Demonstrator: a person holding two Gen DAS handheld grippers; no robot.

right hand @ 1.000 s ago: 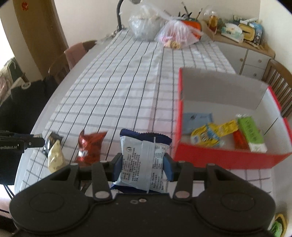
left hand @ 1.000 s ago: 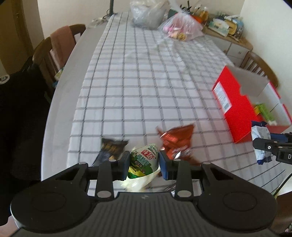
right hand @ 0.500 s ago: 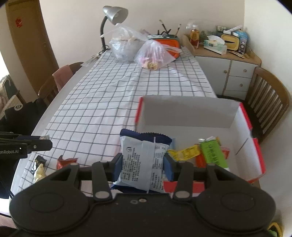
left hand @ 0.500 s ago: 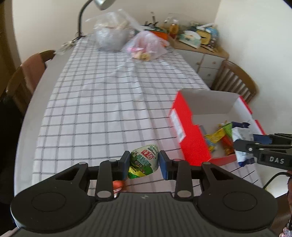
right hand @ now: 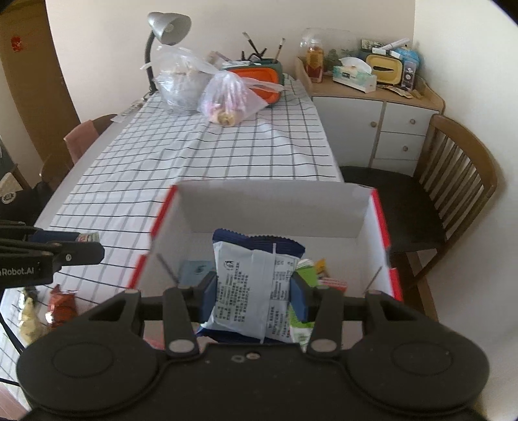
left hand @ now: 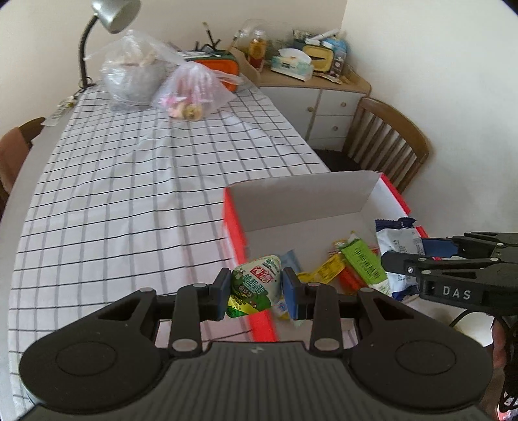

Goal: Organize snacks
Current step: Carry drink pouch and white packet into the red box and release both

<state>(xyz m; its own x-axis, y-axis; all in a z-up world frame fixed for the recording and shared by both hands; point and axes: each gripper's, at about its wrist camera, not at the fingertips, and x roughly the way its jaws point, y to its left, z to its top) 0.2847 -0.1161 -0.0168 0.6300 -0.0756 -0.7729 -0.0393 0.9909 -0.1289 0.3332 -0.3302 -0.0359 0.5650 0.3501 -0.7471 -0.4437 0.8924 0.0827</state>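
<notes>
My left gripper (left hand: pixel 257 293) is shut on a small green and white snack cup (left hand: pixel 254 285) and holds it over the near left wall of the red box (left hand: pixel 233 233). My right gripper (right hand: pixel 254 299) is shut on a blue and white snack packet (right hand: pixel 251 288) above the inside of the same red box (right hand: pixel 275 207). It also shows from the left wrist view (left hand: pixel 411 256) at the right. A green bar (left hand: pixel 364 260) and yellow packets (left hand: pixel 327 270) lie inside the box.
A red packet (right hand: pixel 60 302) and a pale packet (right hand: pixel 29 324) lie on the checked cloth (right hand: pixel 194 155) at the near left. Plastic bags (right hand: pixel 226 94), a lamp (right hand: pixel 165 29) and an orange container stand at the far end. A wooden chair (right hand: pixel 453 194) stands right of the box.
Both grippers have moved toward the red box with their snacks. The left one now hangs over the box's left wall, the right one over its inside.
</notes>
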